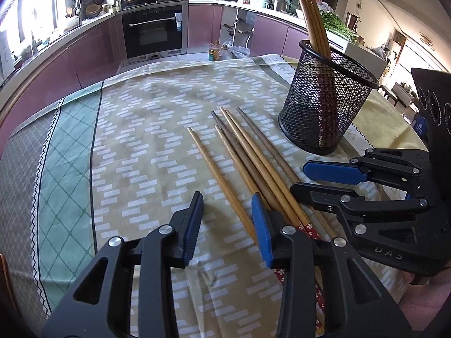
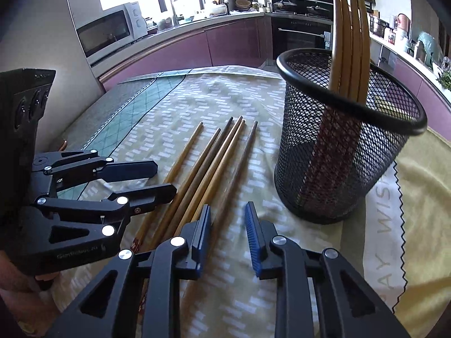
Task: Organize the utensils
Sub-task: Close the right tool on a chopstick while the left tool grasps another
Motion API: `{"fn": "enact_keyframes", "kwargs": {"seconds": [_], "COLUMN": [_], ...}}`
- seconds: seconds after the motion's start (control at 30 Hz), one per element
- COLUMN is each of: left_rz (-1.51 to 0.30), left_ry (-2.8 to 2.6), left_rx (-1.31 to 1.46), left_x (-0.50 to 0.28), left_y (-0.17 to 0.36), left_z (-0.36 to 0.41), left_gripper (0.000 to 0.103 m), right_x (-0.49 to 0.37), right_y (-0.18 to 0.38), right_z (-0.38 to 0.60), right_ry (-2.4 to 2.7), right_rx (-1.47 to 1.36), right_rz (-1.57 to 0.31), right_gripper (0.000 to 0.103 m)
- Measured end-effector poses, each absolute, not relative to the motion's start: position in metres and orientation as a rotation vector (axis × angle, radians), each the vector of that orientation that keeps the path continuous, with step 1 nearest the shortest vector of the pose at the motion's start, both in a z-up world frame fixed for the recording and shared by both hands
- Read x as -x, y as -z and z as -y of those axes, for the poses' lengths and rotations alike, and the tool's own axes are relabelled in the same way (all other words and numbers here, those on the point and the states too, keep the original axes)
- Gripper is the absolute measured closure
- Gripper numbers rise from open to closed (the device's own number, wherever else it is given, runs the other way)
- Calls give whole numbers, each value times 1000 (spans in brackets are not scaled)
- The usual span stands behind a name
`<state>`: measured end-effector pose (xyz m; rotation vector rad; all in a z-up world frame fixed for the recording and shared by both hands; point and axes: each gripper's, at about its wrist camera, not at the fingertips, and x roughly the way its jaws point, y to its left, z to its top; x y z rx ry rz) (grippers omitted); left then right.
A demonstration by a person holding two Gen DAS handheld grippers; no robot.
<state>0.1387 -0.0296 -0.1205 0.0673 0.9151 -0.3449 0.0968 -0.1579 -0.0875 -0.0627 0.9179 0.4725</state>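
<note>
Several wooden chopsticks lie side by side on the patterned tablecloth. To their right stands a black mesh holder with several chopsticks upright in it. My left gripper is open and low over the near ends, with the leftmost chopstick lying between its fingers, untouched by the pads. My right gripper is also open. It straddles the rightmost, darker chopstick, with a gap on both sides.
The cloth-covered table ends at a far edge, with oil bottles on the floor beyond. Purple cabinets, an oven and a microwave line the background. A hand holds the left gripper's handle.
</note>
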Motion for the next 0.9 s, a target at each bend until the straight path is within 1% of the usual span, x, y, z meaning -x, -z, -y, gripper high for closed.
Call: {"fn": "enact_keyframes", "kwargs": {"seconds": [0.1, 0.13, 0.17, 0.2, 0.23, 0.43, 0.57, 0.77, 0.9], "left_rz": [-915, -915, -916, -919, -922, -923, -913, -914, -929], "left_ry": [335, 334, 335, 339, 345, 337, 355, 394, 390], "left_rx": [-64, -57, -50, -38, -24, 26, 42, 28, 12], "left_x": [-139, -140, -140, -140, -140, -133, -124, -113, -115], "left_y": [121, 121, 121, 121, 121, 118, 114, 112, 115], "left_z": [29, 28, 28, 26, 25, 21, 18, 24, 25], "left_gripper": [71, 74, 79, 82, 87, 94, 96, 97, 96], "right_x": [-99, -100, -100, -100, -100, -94, -88, -80, -83], "right_y": [88, 89, 89, 90, 90, 87, 81, 82, 87], "right_z": [156, 158, 160, 162, 166, 180, 187, 180, 173], "right_ry": [-467, -472, -477, -479, -481, -498, -531, -582, -588], "right_rx": [53, 34, 22, 6, -9, -79, -95, -45, -31], "right_rz": [-914, -918, -922, -925, -926, -913, -896, -914, -943], "right_gripper": [86, 92, 94, 94, 95, 97, 97, 97, 97]}}
